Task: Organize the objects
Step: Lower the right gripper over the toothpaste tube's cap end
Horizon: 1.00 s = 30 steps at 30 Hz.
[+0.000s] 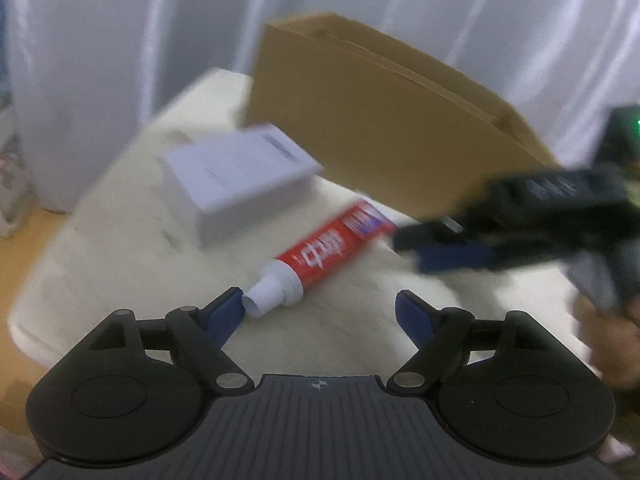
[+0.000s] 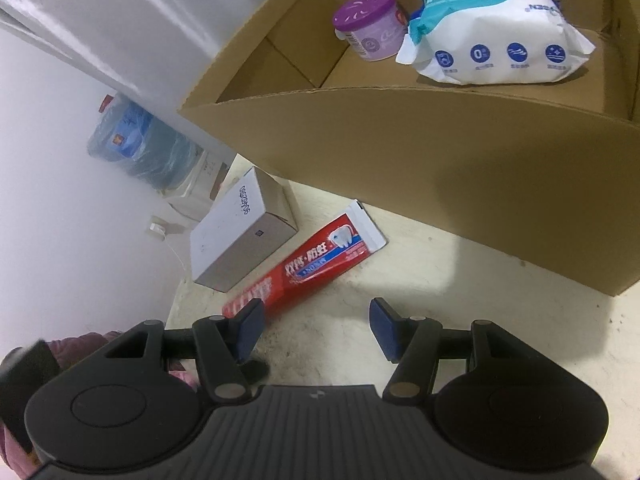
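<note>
Step in hand: picking the next loose item for the cardboard box (image 2: 400, 168). Two things are already inside it, a purple-lidded jar (image 2: 366, 26) and a pack of wipes (image 2: 492, 30), side by side on the box floor. Still out on the worktop (image 2: 440, 300): a toothpaste tube (image 2: 308, 268) lying flat just outside the box's near wall, and a small white carton (image 2: 236, 232) right beside it, close or touching, hard to say which. The left hand-held gripper (image 1: 320, 308) is open with nothing between its jaws; the tube's white cap (image 1: 266, 296) sits just at its left blue pad (image 1: 226, 312), so it isn't centred yet. The left view is motion-blurred. The right hand-held gripper (image 2: 316, 328) is also open and empty, hovering over the worktop with its left pad (image 2: 250, 328) overlapping the tube's cap end in its own view; contact can't be confirmed. From the left camera the right hand-held gripper shows beyond the tube's flat crimped end. My read: the toothpaste is the target and both grippers are lined up on it. Next move calls for one of them to shift sideways until the tube body is between the pads, close across its width, then lift clear of the carton and over the box wall.
</note>
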Each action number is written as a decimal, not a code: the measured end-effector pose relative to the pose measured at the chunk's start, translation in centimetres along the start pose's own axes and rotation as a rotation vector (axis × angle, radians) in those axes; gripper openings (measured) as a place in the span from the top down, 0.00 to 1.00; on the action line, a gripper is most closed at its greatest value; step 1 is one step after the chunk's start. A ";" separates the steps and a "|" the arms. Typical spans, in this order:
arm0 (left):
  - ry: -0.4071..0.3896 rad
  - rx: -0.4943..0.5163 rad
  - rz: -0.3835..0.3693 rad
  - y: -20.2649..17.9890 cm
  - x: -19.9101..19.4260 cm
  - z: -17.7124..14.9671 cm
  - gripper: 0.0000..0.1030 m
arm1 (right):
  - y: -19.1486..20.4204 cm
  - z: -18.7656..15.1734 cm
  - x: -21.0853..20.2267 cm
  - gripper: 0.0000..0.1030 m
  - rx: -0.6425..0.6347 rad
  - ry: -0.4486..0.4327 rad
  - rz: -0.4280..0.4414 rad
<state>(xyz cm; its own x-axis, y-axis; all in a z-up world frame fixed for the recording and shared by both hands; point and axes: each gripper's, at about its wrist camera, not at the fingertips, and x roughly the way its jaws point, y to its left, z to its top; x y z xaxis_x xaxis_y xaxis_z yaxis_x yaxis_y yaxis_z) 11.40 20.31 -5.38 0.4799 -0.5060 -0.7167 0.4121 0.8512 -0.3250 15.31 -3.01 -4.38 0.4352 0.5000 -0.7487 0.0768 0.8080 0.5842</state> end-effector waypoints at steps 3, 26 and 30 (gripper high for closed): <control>0.043 0.051 -0.091 -1.7 -1.0 -1.5 0.20 | -0.3 -0.3 -0.4 0.40 0.010 0.004 0.003; 0.106 0.005 0.105 -3.0 2.2 1.6 0.35 | 0.9 0.6 1.6 0.40 0.003 0.072 0.016; 0.108 -0.011 0.103 -3.3 2.4 1.8 0.42 | 1.6 0.9 1.9 0.40 -0.025 0.080 -0.001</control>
<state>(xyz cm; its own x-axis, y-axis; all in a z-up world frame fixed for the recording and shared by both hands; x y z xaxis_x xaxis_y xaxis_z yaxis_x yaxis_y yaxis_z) 12.63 16.06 -4.92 0.4332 -0.3986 -0.8084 0.3565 0.8995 -0.2525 17.05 -1.09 -4.58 0.3616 0.5215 -0.7729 0.0541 0.8158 0.5758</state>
